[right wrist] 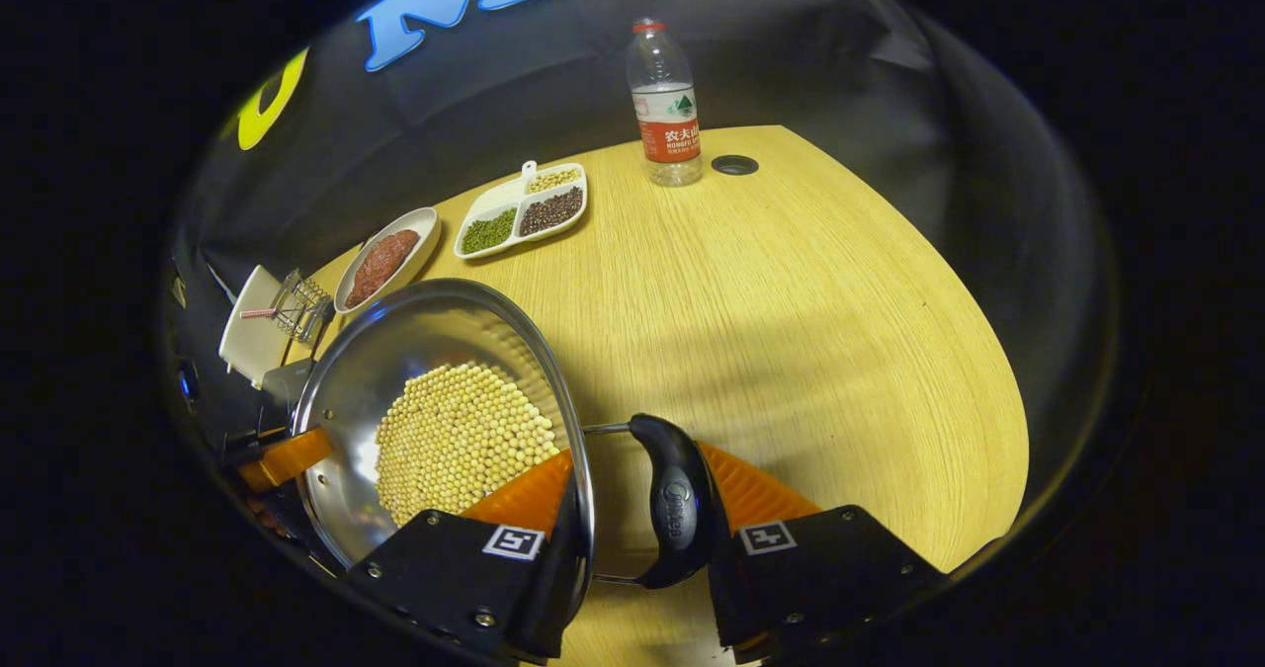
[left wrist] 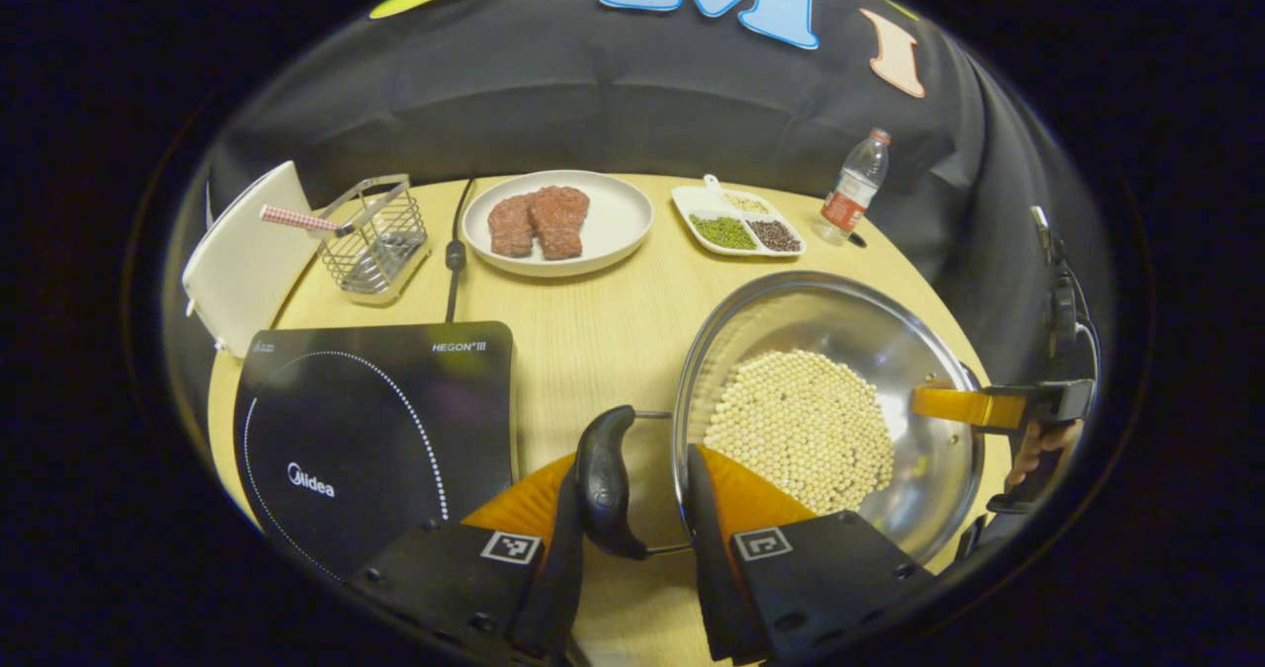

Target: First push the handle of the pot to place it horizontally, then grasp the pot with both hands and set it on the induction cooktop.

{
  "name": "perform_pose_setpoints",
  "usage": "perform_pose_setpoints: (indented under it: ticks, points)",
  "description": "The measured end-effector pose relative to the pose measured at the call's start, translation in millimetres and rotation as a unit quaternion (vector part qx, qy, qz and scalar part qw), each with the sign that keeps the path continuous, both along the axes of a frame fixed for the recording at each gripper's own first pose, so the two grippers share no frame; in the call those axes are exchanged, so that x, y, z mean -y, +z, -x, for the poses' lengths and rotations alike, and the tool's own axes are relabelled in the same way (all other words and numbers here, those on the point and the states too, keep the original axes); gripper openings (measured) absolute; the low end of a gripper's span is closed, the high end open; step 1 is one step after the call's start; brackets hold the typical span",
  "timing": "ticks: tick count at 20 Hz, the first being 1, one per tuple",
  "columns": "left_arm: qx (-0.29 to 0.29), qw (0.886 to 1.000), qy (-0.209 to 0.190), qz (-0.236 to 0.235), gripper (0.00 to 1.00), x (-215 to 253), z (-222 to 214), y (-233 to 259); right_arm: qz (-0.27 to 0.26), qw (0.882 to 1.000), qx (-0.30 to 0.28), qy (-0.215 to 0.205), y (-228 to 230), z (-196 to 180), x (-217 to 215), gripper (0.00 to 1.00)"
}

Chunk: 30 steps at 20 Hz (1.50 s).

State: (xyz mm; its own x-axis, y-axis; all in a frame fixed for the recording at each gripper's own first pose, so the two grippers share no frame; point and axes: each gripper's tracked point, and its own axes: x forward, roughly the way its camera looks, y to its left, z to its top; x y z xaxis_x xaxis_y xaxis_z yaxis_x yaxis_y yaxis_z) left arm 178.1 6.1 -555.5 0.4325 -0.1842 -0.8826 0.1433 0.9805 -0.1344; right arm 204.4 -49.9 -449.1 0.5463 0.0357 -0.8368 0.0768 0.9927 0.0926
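Pot (left wrist: 830, 400) sits on the surface (left wrist: 593, 341), to the right of the cooktop (left wrist: 376, 430) and not on it. It is shiny metal and full of pale beans (left wrist: 801, 430). It has two black loop handles, one on each side.

In the left gripper view, the left hand-held gripper (left wrist: 632, 494) has one orange finger on each side of the near handle (left wrist: 605, 479). The fingers sit close around the handle, but I cannot tell if both press on it. Across the pot, the right hand-held gripper shows at the far rim, with a hand (left wrist: 1048, 445) holding it.

In the right gripper view, the right hand-held gripper (right wrist: 642, 499) has its fingers on each side of the other handle (right wrist: 677, 514). The left finger is just by the pot's rim. I cannot tell if both fingers squeeze the handle.

Farther back on the surface are a plate (left wrist: 613, 222) with meat (left wrist: 539, 220), a tray (left wrist: 736, 222) with three kinds of seeds, a bottle (left wrist: 855, 188), and a wire basket (left wrist: 380, 237) beside a white board (left wrist: 242, 262). A black cord (left wrist: 456, 252) runs from the cooktop toward the back.
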Motion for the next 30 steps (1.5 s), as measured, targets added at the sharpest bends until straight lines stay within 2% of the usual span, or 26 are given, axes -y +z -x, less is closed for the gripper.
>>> perform_pose_setpoints:
  ticks: [2,4,5,6,9,10,12,14,15,17,20,21,22,23,24,25,28,30]
  points:
    - [-0.001,1.000,0.005,0.002,0.53,-2.2,7.2,7.5,0.007,1.000,0.007,0.009,6.3,2.3,-2.5,0.57]
    - [0.008,1.000,0.005,0.000,0.54,-5.3,11.9,25.5,0.004,1.000,0.010,0.010,22.5,16.5,-6.1,0.57]
    - [0.011,1.000,0.005,0.000,0.60,-6.6,13.5,34.2,0.002,1.000,0.010,0.010,30.1,21.0,-7.6,0.57]
    - [0.014,1.000,0.005,0.001,0.53,-9.1,16.2,43.7,0.002,1.000,0.012,0.011,39.5,26.2,-10.7,0.57]
    - [0.018,1.000,0.012,0.005,0.53,-21.7,27.1,71.0,0.006,1.000,0.015,0.019,62.0,40.5,-25.5,0.57]
    - [0.019,1.000,0.014,0.004,0.56,-27.6,32.1,79.5,0.006,1.000,0.015,0.021,68.4,44.6,-31.8,0.57]
    - [0.014,1.000,0.018,0.002,0.53,-41.5,44.0,93.1,0.005,1.000,0.007,0.025,79.3,55.9,-46.9,0.57]
    - [0.016,1.000,0.023,0.001,0.53,-59.4,52.8,108.6,0.004,0.999,0.008,0.033,89.5,63.1,-65.0,0.57]
    - [0.018,0.999,0.029,0.002,0.57,-69.6,54.7,114.8,0.006,0.999,0.010,0.038,93.6,65.2,-75.0,0.56]
    - [0.018,0.999,0.041,0.001,0.53,-91.2,59.5,124.3,0.008,0.999,0.013,0.048,100.4,65.7,-96.9,0.57]
    - [0.025,0.998,0.052,-0.005,0.56,-127.2,60.7,142.0,0.004,0.998,0.018,0.065,109.0,64.0,-132.4,0.57]
    - [0.029,0.998,0.055,-0.008,0.53,-138.1,61.0,146.1,0.003,0.997,0.019,0.069,108.0,61.5,-143.4,0.57]
    - [0.031,0.998,0.059,-0.011,0.56,-152.0,61.0,150.8,0.002,0.997,0.020,0.073,108.1,58.9,-153.7,0.57]
    - [0.033,0.997,0.061,-0.013,0.53,-163.3,60.2,153.9,0.001,0.997,0.020,0.075,108.3,58.2,-164.7,0.57]
    - [0.034,0.997,0.063,-0.015,0.56,-173.7,60.0,153.5,0.000,0.997,0.019,0.078,108.2,56.9,-174.8,0.57]
    - [0.034,0.997,0.065,-0.018,0.53,-182.1,58.8,153.3,-0.001,0.997,0.017,0.081,109.6,58.1,-187.4,0.57]
    - [0.032,0.997,0.069,-0.021,0.56,-209.4,57.2,152.9,-0.002,0.996,0.013,0.086,105.4,56.0,-213.8,0.57]
    - [0.028,0.997,0.071,-0.022,0.53,-227.1,57.8,150.4,-0.005,0.996,0.007,0.086,97.6,55.5,-224.6,0.57]
